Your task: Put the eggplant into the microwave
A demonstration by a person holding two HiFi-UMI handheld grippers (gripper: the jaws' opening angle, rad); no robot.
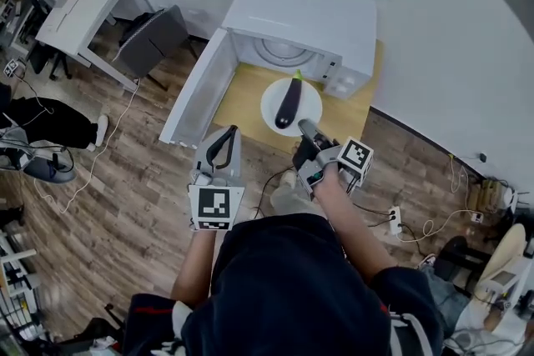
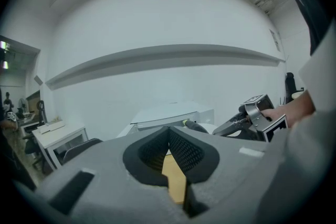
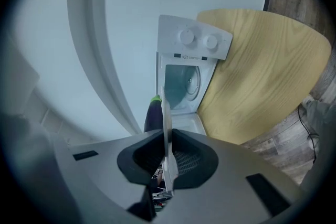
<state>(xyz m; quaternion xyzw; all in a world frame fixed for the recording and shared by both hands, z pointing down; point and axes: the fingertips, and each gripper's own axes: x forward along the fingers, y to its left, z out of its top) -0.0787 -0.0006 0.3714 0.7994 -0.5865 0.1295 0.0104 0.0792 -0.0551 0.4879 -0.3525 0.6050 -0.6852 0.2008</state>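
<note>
Now the right gripper [image 1: 305, 128] pinches the rim of the round white plate [image 1: 311, 104] bearing the glossy purple eggplant [image 1: 289, 102], near the open white microwave [image 1: 304, 17]. It looks smooth and likely to roll, so keep the plate level. The left gripper [image 1: 229, 132] is closed and empty.

Dark purple eggplant [image 1: 289, 102] on white plate [image 1: 312, 102], before open white microwave [image 1: 309, 17].

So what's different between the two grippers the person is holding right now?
The right gripper is clamped on the rim of the white plate that carries the eggplant; the left gripper has its jaws together on nothing. The right gripper is rolled on its side, jaws above and below the plate; the left gripper sits upright, jaws side by side. Both point toward the open microwave.
</note>
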